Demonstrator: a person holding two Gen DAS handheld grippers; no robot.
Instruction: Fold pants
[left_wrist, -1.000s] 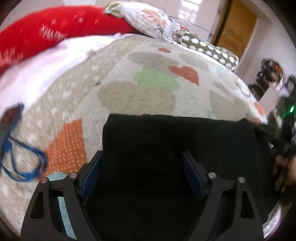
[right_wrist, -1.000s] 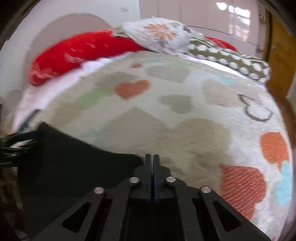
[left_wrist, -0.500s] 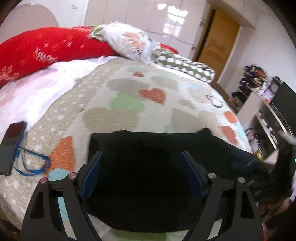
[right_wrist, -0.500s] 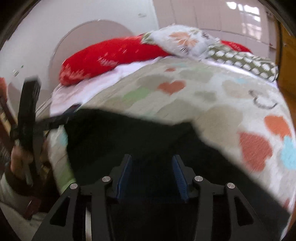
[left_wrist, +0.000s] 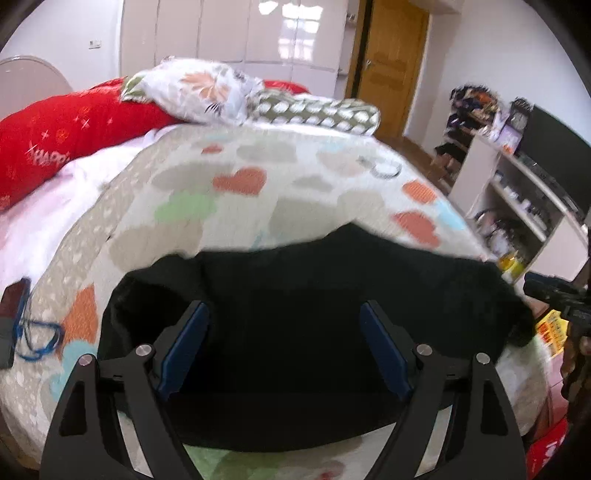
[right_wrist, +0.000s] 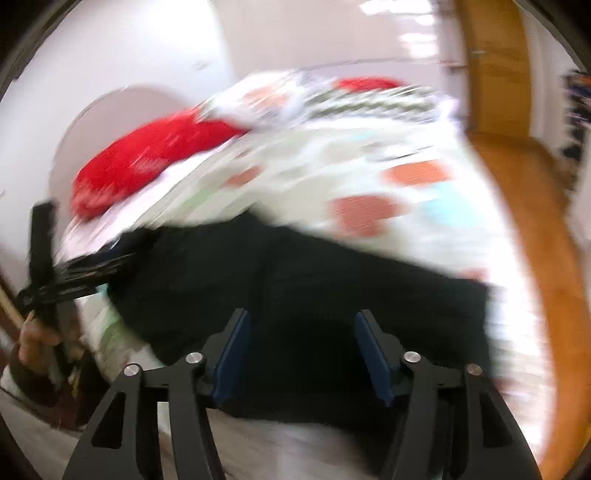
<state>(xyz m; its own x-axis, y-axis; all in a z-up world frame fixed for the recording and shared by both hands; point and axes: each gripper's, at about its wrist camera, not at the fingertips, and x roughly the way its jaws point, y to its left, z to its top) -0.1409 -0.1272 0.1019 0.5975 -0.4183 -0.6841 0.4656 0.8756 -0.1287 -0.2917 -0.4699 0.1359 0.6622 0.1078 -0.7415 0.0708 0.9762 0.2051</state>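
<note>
Black pants (left_wrist: 295, 314), soft matte fabric, folded into a rough slab on the near edge of a heart-patterned quilt (left_wrist: 258, 177). Left gripper (left_wrist: 288, 314) jaws apart over the cloth, holding nothing; right gripper (right_wrist: 303, 325) jaws apart likewise, view motion-blurred. Red bolster (left_wrist: 62, 129), floral pillow (left_wrist: 199, 92), wooden door (left_wrist: 391, 66), phone (left_wrist: 11, 317) on the quilt's left edge.

Home bedroom: bed (left_wrist: 110, 236) with heart-print quilt (left_wrist: 280, 192), red bolster (left_wrist: 70, 125), floral pillow (left_wrist: 195, 92), white wardrobe (left_wrist: 236, 33), wooden door (left_wrist: 395, 66), cluttered shelves (left_wrist: 517, 199).
</note>
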